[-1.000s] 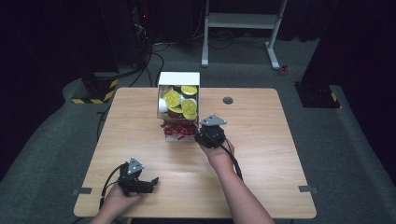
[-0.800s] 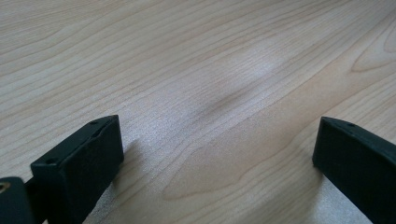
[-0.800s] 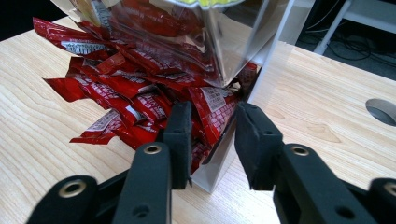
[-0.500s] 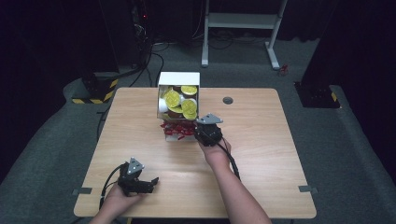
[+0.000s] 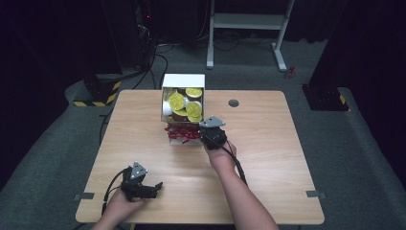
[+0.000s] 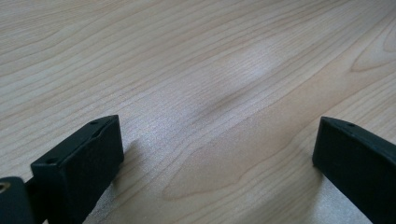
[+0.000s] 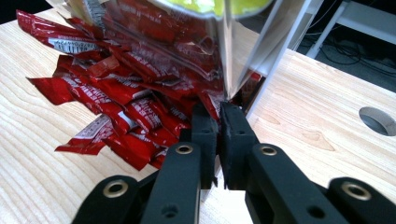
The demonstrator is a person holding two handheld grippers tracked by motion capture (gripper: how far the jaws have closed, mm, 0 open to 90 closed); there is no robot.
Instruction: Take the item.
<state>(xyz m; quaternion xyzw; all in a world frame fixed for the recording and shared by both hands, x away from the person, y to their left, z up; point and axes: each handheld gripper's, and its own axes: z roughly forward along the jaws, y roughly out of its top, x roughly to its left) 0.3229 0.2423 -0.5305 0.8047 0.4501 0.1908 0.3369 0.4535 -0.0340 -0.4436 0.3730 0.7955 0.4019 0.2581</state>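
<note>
Closing over the last second, the right tool [image 7: 218,122] now pinches one red foil sachet [image 7: 212,105] at the spilled pile's [image 5: 182,134] edge, under the tilted clear plastic box [image 5: 183,98] of yellow-lidded cups [image 5: 176,101]. Nearer, the left tool [image 5: 143,188] rests spread on the pale wooden desk [image 5: 268,143]. Pulling carelessly could drag neighbouring sachets or nudge the box over.

The red sachets [image 7: 140,116] spilling from the box carry white print, but none of it can be read; one sachet shows a white panel with a barcode-like strip, too small to make out. The yellow lids [image 5: 184,104] in the box show no legible marking.
</note>
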